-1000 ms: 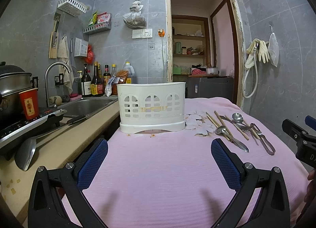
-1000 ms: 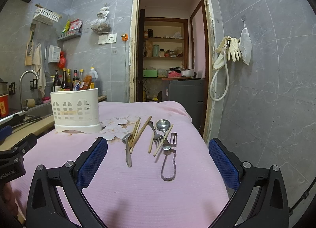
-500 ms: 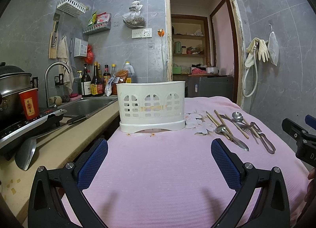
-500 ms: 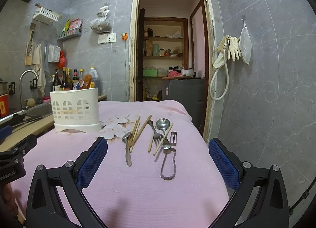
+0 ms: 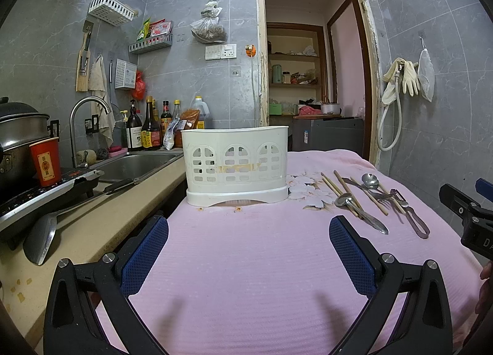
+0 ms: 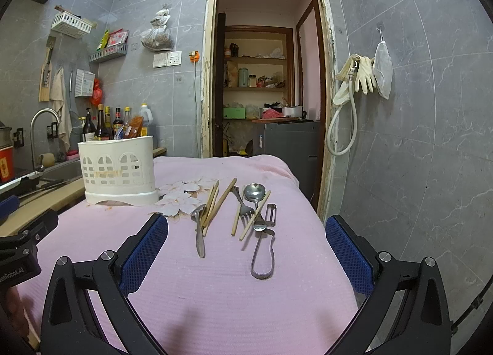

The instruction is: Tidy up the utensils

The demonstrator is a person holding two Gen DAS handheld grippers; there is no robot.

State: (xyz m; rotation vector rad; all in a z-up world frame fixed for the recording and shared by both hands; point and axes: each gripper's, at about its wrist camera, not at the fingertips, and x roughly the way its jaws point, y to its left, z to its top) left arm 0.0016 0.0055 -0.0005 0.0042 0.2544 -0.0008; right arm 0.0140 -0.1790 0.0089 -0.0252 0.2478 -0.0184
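A: Status?
B: Left gripper point(image 5: 249, 245) and right gripper point(image 6: 246, 244) both spread wide, holding nothing, above the near pink cloth point(image 6: 215, 293). Nothing picked yet.
A: Utensils?
B: Peeler point(image 6: 263, 258), spoons, fork, chopsticks point(image 6: 212, 207) mid-cloth, right of the white caddy point(image 6: 118, 170). Next: right grabs one. Caddy's inside is hidden.

sink point(image 5: 135, 165) | red cup point(image 5: 45, 160) on stove | sauce bottles point(image 5: 148, 130) | rubber gloves point(image 6: 363, 73) hanging

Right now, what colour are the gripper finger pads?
Blue, mesh-textured pads on black frames; right wrist view shows them best.
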